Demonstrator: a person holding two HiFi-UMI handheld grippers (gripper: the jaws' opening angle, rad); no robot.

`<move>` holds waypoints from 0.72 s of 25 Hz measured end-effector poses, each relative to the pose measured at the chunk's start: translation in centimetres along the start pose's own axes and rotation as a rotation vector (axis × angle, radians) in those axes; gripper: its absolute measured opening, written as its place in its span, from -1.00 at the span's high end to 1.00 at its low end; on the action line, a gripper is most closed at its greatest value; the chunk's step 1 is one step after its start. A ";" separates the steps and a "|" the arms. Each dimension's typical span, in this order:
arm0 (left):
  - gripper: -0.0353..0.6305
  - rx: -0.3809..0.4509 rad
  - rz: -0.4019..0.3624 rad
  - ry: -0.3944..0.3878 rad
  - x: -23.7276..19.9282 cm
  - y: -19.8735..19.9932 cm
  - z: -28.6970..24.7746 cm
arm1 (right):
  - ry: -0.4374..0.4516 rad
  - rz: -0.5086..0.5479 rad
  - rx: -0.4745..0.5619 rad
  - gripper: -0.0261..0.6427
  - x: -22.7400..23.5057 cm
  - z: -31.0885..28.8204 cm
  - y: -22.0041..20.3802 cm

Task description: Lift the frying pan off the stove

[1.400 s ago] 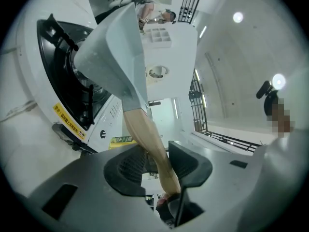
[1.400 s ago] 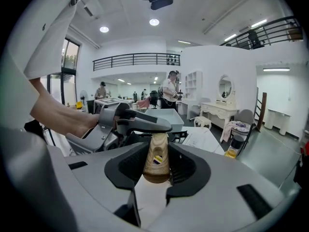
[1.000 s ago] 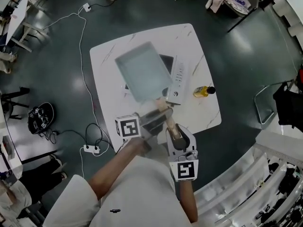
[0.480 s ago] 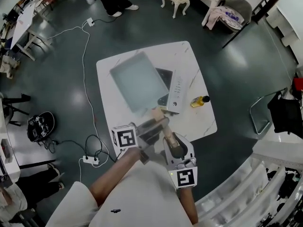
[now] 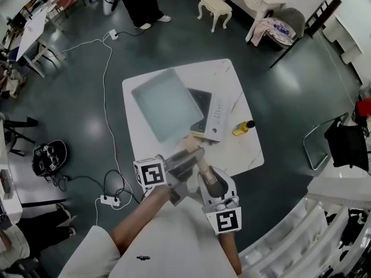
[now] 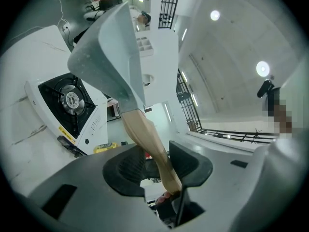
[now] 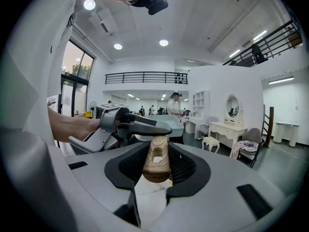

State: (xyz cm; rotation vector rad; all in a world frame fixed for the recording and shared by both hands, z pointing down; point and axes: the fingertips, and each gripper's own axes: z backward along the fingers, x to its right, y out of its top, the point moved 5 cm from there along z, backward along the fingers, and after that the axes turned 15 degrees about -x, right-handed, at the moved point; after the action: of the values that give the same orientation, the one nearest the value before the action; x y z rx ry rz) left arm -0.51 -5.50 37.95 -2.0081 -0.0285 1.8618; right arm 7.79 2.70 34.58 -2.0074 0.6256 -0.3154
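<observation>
Together, left tool [image 6: 161, 164] and right tool [image 7: 156, 167] clamp the handle [image 6: 144, 133] — frying pan [image 5: 160, 103] aloft.

Showroom-like hall: mezzanine railing [image 7: 145, 76], dressing table [image 7: 231, 128], white stool [image 5: 215, 6]

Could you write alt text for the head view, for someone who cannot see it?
Seen from above, a person's left gripper and right gripper both clamp the wooden handle of a square grey frying pan, held up over a white portable gas stove on a white marble table. A yellow bottle sits beside the stove.
</observation>
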 end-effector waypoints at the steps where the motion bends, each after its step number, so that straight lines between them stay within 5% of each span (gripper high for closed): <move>1: 0.45 0.003 0.000 0.000 0.1 -0.1 0.1 | 0.002 0.004 0.002 0.58 -0.1 0.2 0.1; 18: 0.45 -0.002 0.009 -0.005 0.4 -1.5 0.6 | 0.007 -0.011 0.010 0.58 -1.0 1.3 -0.4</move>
State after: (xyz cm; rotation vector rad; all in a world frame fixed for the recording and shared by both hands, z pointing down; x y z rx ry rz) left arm -0.70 -3.82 37.96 -2.0082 -0.0224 1.8727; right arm 7.63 4.33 34.32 -2.0019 0.6162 -0.3313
